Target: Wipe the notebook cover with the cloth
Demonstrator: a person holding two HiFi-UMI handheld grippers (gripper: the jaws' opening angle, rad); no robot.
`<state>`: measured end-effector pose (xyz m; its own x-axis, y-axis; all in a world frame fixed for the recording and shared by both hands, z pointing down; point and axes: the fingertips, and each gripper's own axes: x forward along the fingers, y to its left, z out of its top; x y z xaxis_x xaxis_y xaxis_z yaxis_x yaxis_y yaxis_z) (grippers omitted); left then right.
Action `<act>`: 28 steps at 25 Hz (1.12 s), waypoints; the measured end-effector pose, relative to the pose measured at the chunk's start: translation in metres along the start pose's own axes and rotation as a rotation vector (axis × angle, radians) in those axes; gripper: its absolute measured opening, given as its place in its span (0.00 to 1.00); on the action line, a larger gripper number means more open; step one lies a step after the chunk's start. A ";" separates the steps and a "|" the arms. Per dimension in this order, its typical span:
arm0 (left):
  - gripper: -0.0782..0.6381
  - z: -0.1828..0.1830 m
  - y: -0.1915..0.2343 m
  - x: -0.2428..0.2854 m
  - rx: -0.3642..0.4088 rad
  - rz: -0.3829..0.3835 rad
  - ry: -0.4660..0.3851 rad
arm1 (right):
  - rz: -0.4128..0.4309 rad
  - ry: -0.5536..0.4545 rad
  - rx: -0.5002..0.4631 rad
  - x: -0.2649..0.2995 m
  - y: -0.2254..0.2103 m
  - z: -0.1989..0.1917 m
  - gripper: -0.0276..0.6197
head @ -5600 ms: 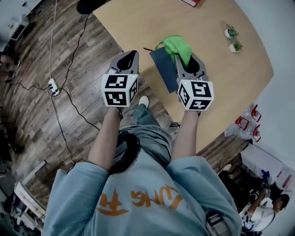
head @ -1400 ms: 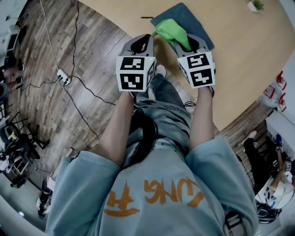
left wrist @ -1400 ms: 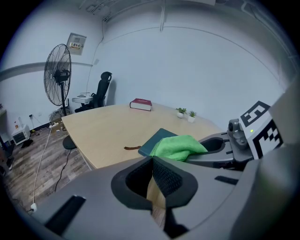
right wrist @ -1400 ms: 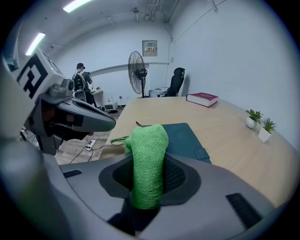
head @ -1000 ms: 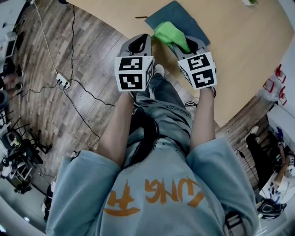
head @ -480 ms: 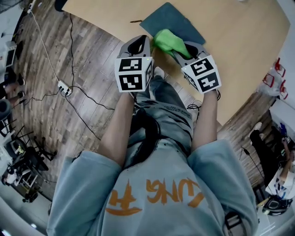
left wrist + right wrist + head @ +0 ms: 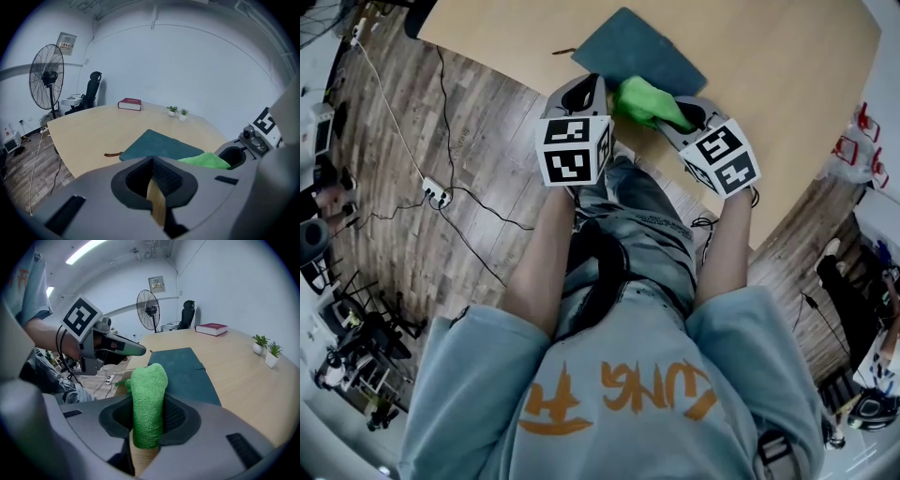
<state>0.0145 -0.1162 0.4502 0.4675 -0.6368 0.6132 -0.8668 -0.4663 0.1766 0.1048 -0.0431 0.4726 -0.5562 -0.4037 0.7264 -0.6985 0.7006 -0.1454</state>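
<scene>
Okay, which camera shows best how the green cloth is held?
Right gripper view: the right gripper clamps the green cloth close up. Head view shows it bunched near the notebook; left gripper view, only an edge.

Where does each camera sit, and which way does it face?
Head view: on the person's head, facing steeply down at the table; shows shirt, forearms, legs, the left gripper and the right gripper.
Left gripper view: rides the left gripper, facing along its shut, empty jaws across the notebook; the right gripper shows at right.
Right gripper view: rides the right gripper, facing along jaws shut on the cloth; the left gripper and a forearm show at left.
Shared: both gripper views catch the notebook, fan and red book.
</scene>
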 end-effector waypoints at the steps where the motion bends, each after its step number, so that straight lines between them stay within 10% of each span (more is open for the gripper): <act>1: 0.14 0.002 -0.001 0.001 0.002 -0.001 -0.003 | 0.009 0.013 -0.006 -0.001 0.000 -0.001 0.21; 7: 0.14 0.020 -0.004 0.001 0.005 0.004 -0.037 | 0.032 0.084 -0.077 -0.009 -0.001 0.001 0.21; 19: 0.14 0.046 0.050 -0.023 -0.037 0.115 -0.097 | -0.145 -0.218 -0.124 -0.007 -0.038 0.115 0.21; 28: 0.14 0.048 0.091 -0.032 -0.086 0.165 -0.105 | -0.196 -0.223 -0.157 0.037 -0.046 0.163 0.21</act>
<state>-0.0705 -0.1676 0.4094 0.3292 -0.7631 0.5562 -0.9427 -0.2989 0.1479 0.0429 -0.1859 0.3968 -0.5154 -0.6464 0.5627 -0.7337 0.6721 0.1001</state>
